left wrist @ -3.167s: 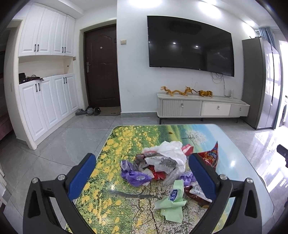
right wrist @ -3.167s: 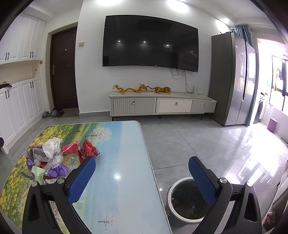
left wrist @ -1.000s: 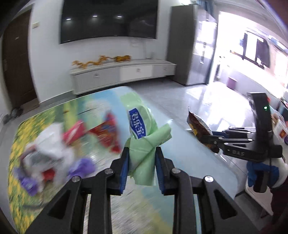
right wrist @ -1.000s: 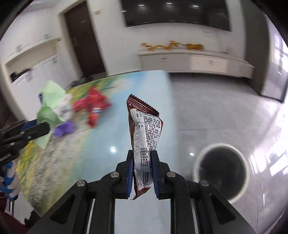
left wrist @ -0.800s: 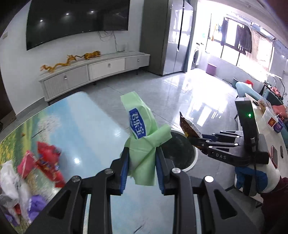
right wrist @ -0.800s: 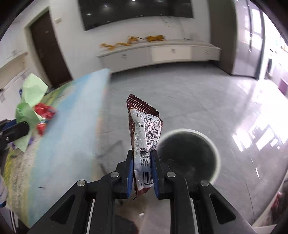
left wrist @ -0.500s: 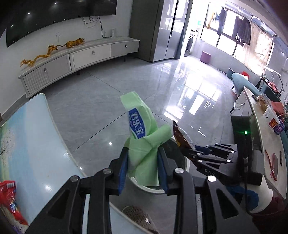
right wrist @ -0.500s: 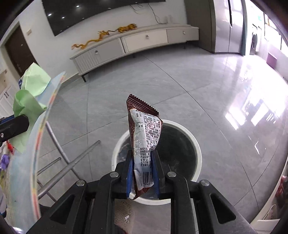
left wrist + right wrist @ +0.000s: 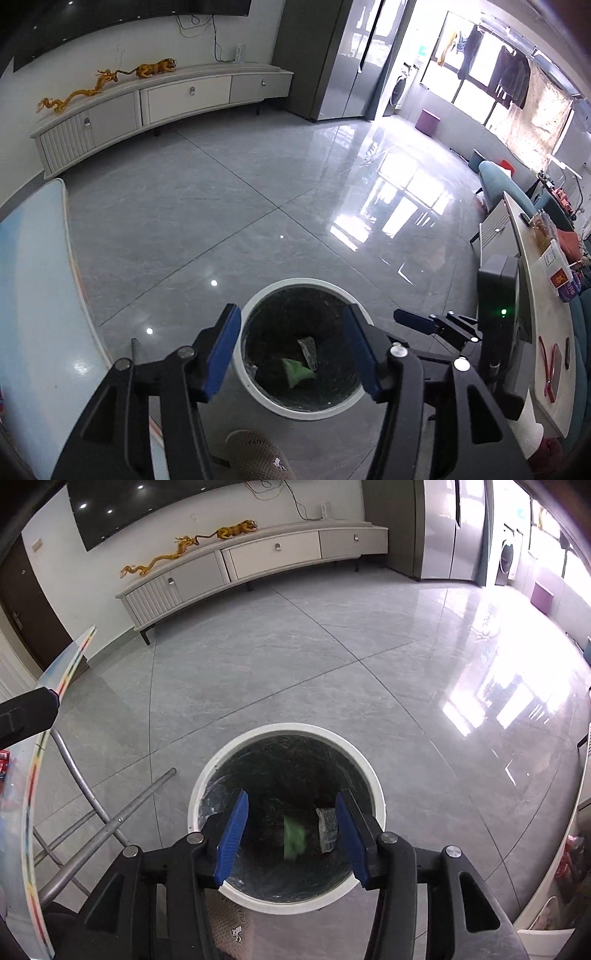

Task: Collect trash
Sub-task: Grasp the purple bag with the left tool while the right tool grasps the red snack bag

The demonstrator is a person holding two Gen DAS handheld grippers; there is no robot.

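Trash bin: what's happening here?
A person holds both claws over the white trash bin. The left claw and right claw have just been opening, with nothing between their jaws. The green wrapper and the brown snack wrapper are inside the bin. More trash may remain on the table.

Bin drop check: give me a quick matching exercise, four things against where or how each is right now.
Things:
1. green wrapper
2. silver-and-brown packet
3. left tongs
4. slipper

States:
A. open, nothing between the pads
B. on the floor beside the bin
C. in the bin, left of the other piece
D. in the bin, nearer the right pad

Pairs: 1-C, 2-D, 3-A, 4-B
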